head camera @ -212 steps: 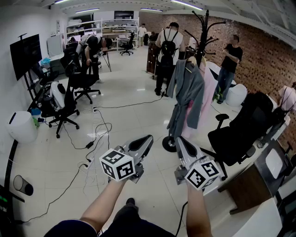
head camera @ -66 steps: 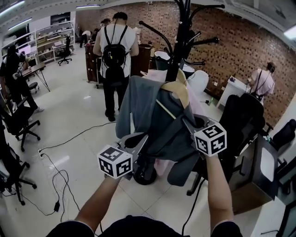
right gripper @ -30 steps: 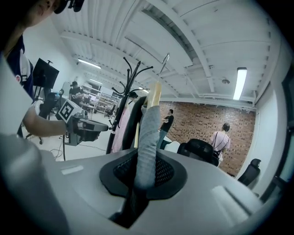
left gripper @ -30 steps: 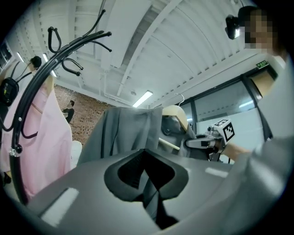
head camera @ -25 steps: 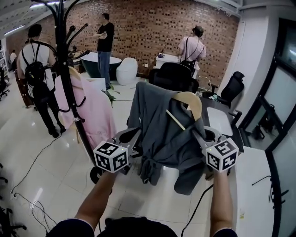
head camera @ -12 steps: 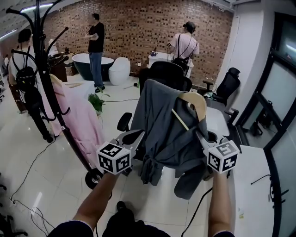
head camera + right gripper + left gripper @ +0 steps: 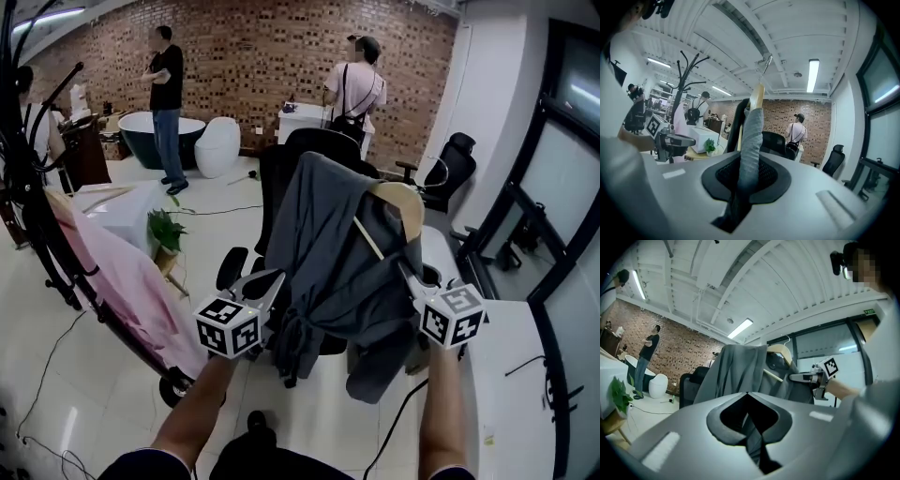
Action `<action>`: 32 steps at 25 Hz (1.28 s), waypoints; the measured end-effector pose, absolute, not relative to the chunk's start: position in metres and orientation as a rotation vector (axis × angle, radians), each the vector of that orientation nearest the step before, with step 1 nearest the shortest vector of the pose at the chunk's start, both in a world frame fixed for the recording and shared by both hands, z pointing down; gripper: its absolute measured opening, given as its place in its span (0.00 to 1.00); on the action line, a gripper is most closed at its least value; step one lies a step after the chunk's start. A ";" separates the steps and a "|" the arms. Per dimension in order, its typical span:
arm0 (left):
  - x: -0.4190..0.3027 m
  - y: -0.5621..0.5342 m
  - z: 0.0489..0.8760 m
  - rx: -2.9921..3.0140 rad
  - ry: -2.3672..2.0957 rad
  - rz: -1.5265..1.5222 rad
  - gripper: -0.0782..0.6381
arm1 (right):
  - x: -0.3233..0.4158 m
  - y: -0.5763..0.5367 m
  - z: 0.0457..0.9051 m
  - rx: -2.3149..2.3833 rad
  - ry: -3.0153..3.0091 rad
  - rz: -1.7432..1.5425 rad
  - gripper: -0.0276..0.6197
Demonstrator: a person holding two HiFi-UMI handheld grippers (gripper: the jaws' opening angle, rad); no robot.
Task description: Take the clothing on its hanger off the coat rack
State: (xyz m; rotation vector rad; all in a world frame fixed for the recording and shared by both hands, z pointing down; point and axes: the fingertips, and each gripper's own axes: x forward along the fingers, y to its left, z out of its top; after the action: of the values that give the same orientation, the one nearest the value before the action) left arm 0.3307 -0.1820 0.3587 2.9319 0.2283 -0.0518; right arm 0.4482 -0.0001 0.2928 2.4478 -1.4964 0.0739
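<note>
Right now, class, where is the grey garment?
Head view, centre: the grey garment hangs between left gripper and right gripper, both shut on it, right of the coat rack.

The glossy white floor (image 7: 94,398) bore the coat rack's base (image 7: 173,388) near left, a black office chair (image 7: 274,187) mid-room, and a bathtub (image 7: 150,128) far left.
</note>
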 end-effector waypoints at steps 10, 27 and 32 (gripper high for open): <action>0.404 -0.256 0.373 2.916 0.274 0.005 0.13 | 0.539 -0.082 0.291 2.511 -1.379 0.088 0.09; 0.525 -0.325 0.373 2.910 0.093 0.023 0.13 | 0.693 -0.192 0.274 2.476 -1.571 0.075 0.09; 0.538 -0.341 0.377 2.911 0.007 0.025 0.13 | 0.721 -0.228 0.265 2.431 -1.652 0.039 0.09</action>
State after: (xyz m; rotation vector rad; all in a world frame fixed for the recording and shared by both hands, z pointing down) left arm 0.5384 -0.3413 0.3771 2.9110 0.0075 0.0251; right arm 0.7211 -0.2279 0.2654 2.4308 -1.6524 0.0392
